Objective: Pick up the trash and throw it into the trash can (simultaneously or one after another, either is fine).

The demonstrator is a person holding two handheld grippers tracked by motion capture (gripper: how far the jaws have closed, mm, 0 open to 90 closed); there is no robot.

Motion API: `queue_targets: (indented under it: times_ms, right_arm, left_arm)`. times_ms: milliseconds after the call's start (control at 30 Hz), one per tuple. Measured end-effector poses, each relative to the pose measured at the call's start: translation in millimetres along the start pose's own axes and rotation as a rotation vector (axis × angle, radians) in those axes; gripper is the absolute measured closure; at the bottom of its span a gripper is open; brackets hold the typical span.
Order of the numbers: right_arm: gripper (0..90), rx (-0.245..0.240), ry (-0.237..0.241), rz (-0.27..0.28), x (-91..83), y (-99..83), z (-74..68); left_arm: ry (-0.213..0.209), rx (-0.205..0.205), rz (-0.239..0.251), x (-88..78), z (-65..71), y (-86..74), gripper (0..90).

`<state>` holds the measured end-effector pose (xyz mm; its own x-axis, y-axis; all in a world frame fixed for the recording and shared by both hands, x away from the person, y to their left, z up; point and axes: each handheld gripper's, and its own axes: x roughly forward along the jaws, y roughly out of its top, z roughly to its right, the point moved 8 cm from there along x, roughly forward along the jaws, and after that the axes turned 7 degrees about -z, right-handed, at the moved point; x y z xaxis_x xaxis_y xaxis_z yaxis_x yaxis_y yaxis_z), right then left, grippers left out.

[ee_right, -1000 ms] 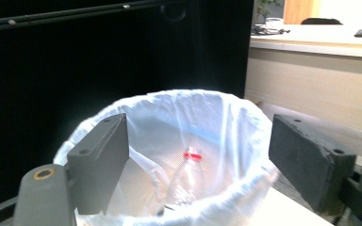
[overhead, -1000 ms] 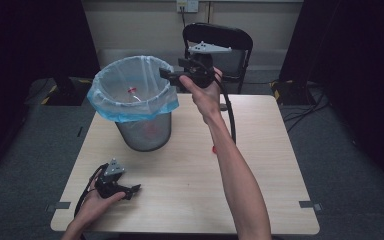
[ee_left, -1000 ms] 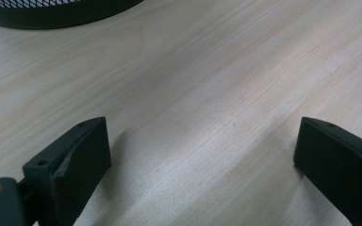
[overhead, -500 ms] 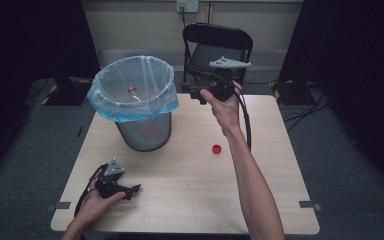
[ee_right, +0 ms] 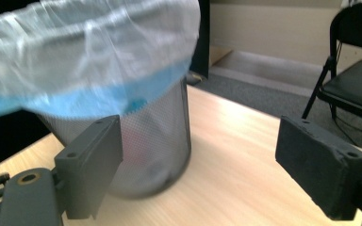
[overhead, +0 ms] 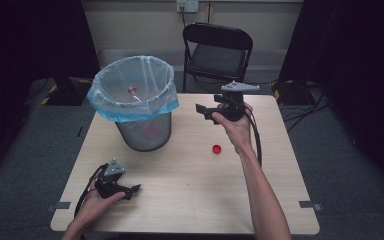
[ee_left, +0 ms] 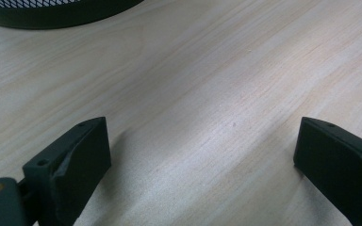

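One red cap left on the table

Our right gripper [overhead: 203, 111] had its jaws wide apart and empty. The red bottle cap [overhead: 216, 148] lay at 5 o'clock from the bin [overhead: 145, 135], waiting. Red bits already sat inside. Our left gripper [overhead: 130, 189] rested open, holding nothing.

Small red bottle cap [overhead: 216, 148], round and lying flat on the pale wooden table [overhead: 190, 180], right of centre and well apart from the bin. Wire-mesh waste bin [overhead: 142, 131] standing upright at the table's far left, lined with a clear and blue plastic bag [overhead: 130, 107] folded over its rim. Inside the bin, a small red item [overhead: 131, 90], too small to identify.
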<state>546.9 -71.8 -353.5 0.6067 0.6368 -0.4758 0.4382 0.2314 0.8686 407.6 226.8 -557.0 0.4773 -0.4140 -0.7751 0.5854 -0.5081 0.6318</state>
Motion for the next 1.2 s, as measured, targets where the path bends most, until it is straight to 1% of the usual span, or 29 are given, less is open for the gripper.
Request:
queue_targets:
  times_ms: [33, 100, 133, 167, 200, 233, 367, 400, 433, 467, 500, 533, 567, 600, 633, 667, 700, 767, 800, 833, 967, 1000, 1033, 1067, 1100, 1133, 1200]
  right_arm:
    - [15.9, 0.0, 0.0, 0.0, 0.0, 0.0, 0.0]
    - [17.0, 0.004, -0.008, -0.013, 0.6, -8.1, 2.5]
    - [18.0, 0.008, -0.017, -0.025, 1.6, -16.2, 4.4]
    - [18.0, 0.008, -0.017, -0.025, 1.6, -16.2, 4.4]
    - [18.1, 0.012, -0.019, -0.041, 3.0, -24.7, 5.8]
    - [18.1, 0.012, -0.019, -0.041, 3.0, -24.7, 5.8]
    - [20.3, 0.019, -0.023, -0.068, 6.0, -41.1, 9.7]
    - [20.3, 0.022, -0.022, -0.073, 7.2, -48.7, 11.7]
    - [20.3, 0.022, -0.022, -0.073, 7.2, -48.7, 11.7]
    - [20.6, 0.027, -0.02, -0.085, 8.6, -56.7, 13.8]
    - [20.6, 0.027, -0.02, -0.085, 8.6, -56.7, 13.8]
    - [23.2, 0.027, -0.033, -0.108, 10.3, -65.2, 16.9]
    - [23.2, 0.027, -0.033, -0.108, 10.3, -65.2, 16.9]
    - [25.2, 0.027, -0.033, -0.115, 11.3, -69.2, 18.3]
    - [27.2, 0.027, -0.035, -0.126, 12.2, -73.5, 19.6]
    - [28.8, 0.026, -0.043, -0.144, 14.4, -81.4, 22.3]
    - [28.8, 0.026, -0.043, -0.144, 14.4, -81.4, 22.3]
    - [32.7, 0.036, -0.038, -0.153, 16.3, -88.7, 24.4]
    - [34.5, 0.041, -0.034, -0.163, 18.7, -96.2, 26.5]
    - [34.5, 0.041, -0.034, -0.163, 18.7, -96.2, 26.5]
    - [32.9, 0.041, -0.023, -0.211, 25.9, -115.2, 27.9]
    - [34.0, 0.044, -0.041, -0.241, 30.2, -125.2, 31.1]
    - [34.0, 0.044, -0.041, -0.241, 30.2, -125.2, 31.1]
    - [38.1, 0.05, -0.045, -0.26, 34.8, -134.6, 34.9]
    - [38.1, 0.05, -0.045, -0.26, 34.8, -134.6, 34.9]
    - [38.5, 0.056, -0.049, -0.27, 36.9, -139.1, 36.8]
    - [42.9, 0.055, -0.062, -0.292, 40.0, -147.3, 40.1]
  left_arm:
    - [0.0, 0.001, 0.0, 0.0, -0.1, 0.0, 3.9]
    - [0.0, 0.0, 0.0, 0.0, 0.0, 0.0, 3.9]
    - [0.0, -0.001, 0.0, 0.0, 0.1, 0.0, 3.9]
    - [0.0, -0.001, 0.0, 0.0, 0.1, 0.0, 3.9]
    - [-0.001, -0.001, -0.001, 0.0, 0.1, 0.0, 3.9]
    - [0.0, -0.001, 0.0, 0.0, 0.1, 0.0, 3.9]
    - [0.0, -0.001, 0.0, 0.0, 0.1, 0.0, 3.9]
    - [0.001, 0.002, -0.001, -0.1, -0.2, 0.0, 3.9]
    - [0.001, 0.002, -0.001, -0.1, -0.2, 0.0, 3.9]
    - [0.001, 0.002, -0.001, -0.1, -0.2, 0.0, 3.9]
    - [0.001, 0.002, 0.0, 0.0, -0.2, 0.0, 3.9]
    - [0.001, 0.002, -0.001, -0.1, -0.2, 0.0, 3.9]
    - [0.001, 0.002, -0.001, -0.1, -0.2, 0.0, 3.9]
    - [0.001, 0.002, -0.001, 0.0, -0.2, 0.0, 3.9]
    - [0.001, 0.002, 0.0, 0.0, -0.1, 0.0, 3.9]
    - [0.001, 0.002, 0.0, 0.0, -0.2, 0.0, 3.9]
    - [0.001, 0.002, 0.0, 0.0, -0.1, 0.0, 3.9]
    - [0.0, 0.002, 0.0, 0.0, -0.1, 0.0, 3.9]
    - [0.001, 0.002, 0.0, 0.0, -0.2, 0.0, 3.9]
    - [0.001, 0.002, 0.0, 0.0, -0.2, 0.0, 3.9]
    - [0.001, 0.002, 0.0, 0.0, -0.1, 0.0, 3.9]
    - [0.001, 0.002, 0.0, 0.0, -0.1, 0.0, 3.9]
    - [0.001, 0.002, 0.0, 0.0, -0.1, 0.0, 3.9]
    - [0.0, 0.002, -0.001, -0.1, -0.1, 0.0, 3.9]
    - [0.0, 0.002, -0.001, -0.1, -0.1, 0.0, 3.9]
    - [0.001, 0.001, 0.0, 0.0, -0.1, 0.0, 3.9]
    - [0.0, 0.002, -0.001, -0.1, -0.1, 0.0, 3.9]
